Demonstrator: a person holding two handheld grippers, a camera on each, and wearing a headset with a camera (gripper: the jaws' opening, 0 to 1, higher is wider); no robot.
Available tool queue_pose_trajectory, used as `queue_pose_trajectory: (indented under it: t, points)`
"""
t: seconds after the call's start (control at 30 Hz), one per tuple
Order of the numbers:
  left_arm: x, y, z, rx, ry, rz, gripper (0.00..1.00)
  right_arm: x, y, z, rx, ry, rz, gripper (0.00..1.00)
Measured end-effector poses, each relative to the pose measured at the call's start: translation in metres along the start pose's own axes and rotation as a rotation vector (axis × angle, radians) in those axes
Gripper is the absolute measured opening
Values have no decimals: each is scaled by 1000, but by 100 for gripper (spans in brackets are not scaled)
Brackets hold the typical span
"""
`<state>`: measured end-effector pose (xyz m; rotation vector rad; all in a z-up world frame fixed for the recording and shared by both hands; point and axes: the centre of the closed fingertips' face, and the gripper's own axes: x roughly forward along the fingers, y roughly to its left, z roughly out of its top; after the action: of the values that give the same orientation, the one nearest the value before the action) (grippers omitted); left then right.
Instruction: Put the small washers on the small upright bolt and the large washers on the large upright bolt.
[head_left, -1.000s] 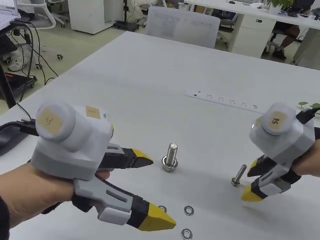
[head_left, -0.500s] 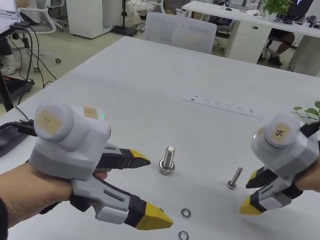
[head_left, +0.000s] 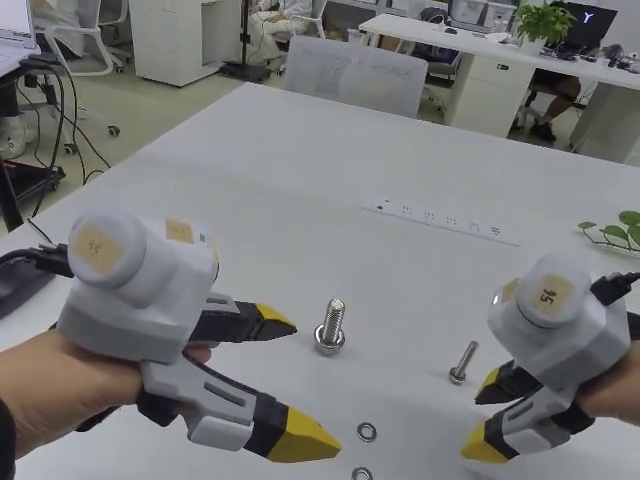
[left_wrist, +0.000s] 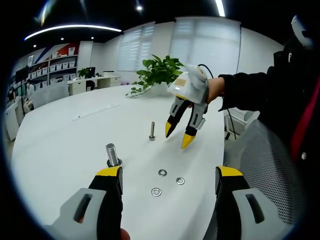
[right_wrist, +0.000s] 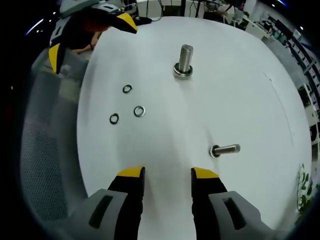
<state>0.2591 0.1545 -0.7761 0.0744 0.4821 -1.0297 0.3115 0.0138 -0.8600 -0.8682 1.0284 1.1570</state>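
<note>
A white power strip (head_left: 440, 220) lies toward the middle of the tabletop (head_left: 300, 180), well beyond the bolts. A potted plant (head_left: 612, 230) sits at the right edge and a grey chair (head_left: 350, 75) stands past the far edge.

The large bolt (head_left: 330, 325) stands upright on its head, back from the near edge. It has a ring-like collar at its foot, and you cannot tell from here whether that is a washer. The small bolt (head_left: 463, 362) stands to its right, well apart from it. Three washers (right_wrist: 139, 111) lie flat and loose in a small cluster close to the near edge, apart from both bolts and from each other.

Your left gripper (head_left: 290, 380) hovers over the near left part of the tabletop. Its fingers are spread wide and hold nothing, with the upper tip pointing toward the large bolt and the lower tip near the washers. Your right gripper (head_left: 480, 420) hangs above the tabletop just on the near side of the small bolt. Its fingers are parted by a moderate gap, hold nothing and touch neither bolt.
</note>
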Motion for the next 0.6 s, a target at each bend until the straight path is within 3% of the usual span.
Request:
queue_pose_trajectory:
  t: [0.6]
  points:
    - [-1,-1,-2,1,4,0,75,9,32,30,-65,-32,36,37]
